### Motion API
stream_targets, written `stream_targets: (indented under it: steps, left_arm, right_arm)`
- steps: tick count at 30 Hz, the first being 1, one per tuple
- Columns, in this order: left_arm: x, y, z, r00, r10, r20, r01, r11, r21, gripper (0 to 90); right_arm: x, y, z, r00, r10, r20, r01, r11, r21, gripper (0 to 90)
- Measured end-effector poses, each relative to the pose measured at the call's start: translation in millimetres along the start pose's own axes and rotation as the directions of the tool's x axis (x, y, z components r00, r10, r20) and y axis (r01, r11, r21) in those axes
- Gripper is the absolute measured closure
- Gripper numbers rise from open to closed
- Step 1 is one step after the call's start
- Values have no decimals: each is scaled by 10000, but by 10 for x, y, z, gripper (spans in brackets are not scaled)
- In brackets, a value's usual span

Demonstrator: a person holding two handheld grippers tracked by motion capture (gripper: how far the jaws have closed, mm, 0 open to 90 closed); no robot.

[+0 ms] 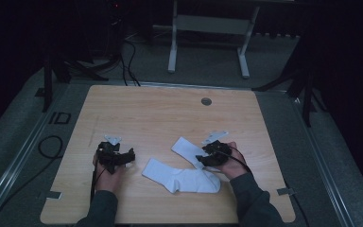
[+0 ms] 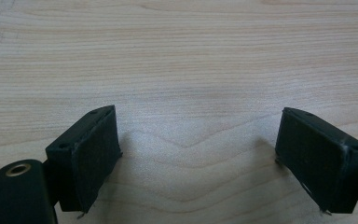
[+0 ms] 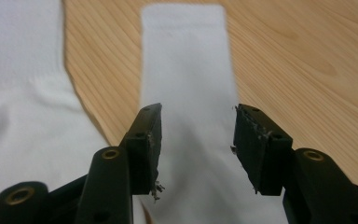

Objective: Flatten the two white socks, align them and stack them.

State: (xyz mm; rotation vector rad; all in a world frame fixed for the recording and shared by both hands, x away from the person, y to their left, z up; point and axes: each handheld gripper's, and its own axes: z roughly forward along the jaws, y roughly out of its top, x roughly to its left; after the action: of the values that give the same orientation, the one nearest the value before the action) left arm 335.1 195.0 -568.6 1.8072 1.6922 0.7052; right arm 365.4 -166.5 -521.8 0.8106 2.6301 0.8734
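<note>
Two white socks lie on the near half of the table (image 1: 123, 109): one sock (image 1: 179, 178) stretched flat toward the person, and a second sock (image 1: 185, 147) angled off its far end, so that together they make a bent shape, touching or overlapping where they meet. The right tongs (image 1: 203, 159) hover over that second sock; in the right gripper view its jaws stand half spread on either side of the white cloth strip (image 3: 186, 70), with no pinch on it that I can make out, though the room is dim and whether a pad brushes the fabric is hard to say. The left tongs (image 1: 123, 158) rest well to the left of the socks, jaws wide apart over bare wood (image 2: 191, 70), holding nothing. As I read it, the work of pairing or folding the socks has barely begun: neither sock is gripped or lifted, nothing is folded, and both still need picking up.
</note>
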Motion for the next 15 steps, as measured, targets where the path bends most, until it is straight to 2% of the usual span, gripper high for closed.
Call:
stream_targets:
  steps: [3, 5, 9, 12, 15]
  left_arm:
    - [0, 0, 0, 10000, -7, 2, 7, 10000, -5, 133]
    - [0, 0, 0, 10000, -6, 1, 6, 10000, -4, 133]
    - [0, 0, 0, 10000, 0, 1, 0, 10000, 2, 134]
    - [-1, 0, 0, 10000, -9, 3, 9, 10000, -8, 133]
    - [0, 0, 0, 10000, -1, 0, 1, 10000, 1, 133]
  right_arm:
    - [25, 62, 73, 9999, -120, -18, 121, 9999, 94, 514]
    - [26, 129, 190, 9998, -170, -69, 171, 9997, 196, 516]
    - [-22, 145, 309, 9992, 214, -331, -206, 9995, 239, 497]
    - [-46, 127, 391, 9983, 400, -432, -379, 9981, 489, 476]
    - [-66, 102, 410, 9986, 383, -366, -373, 9990, 261, 524]
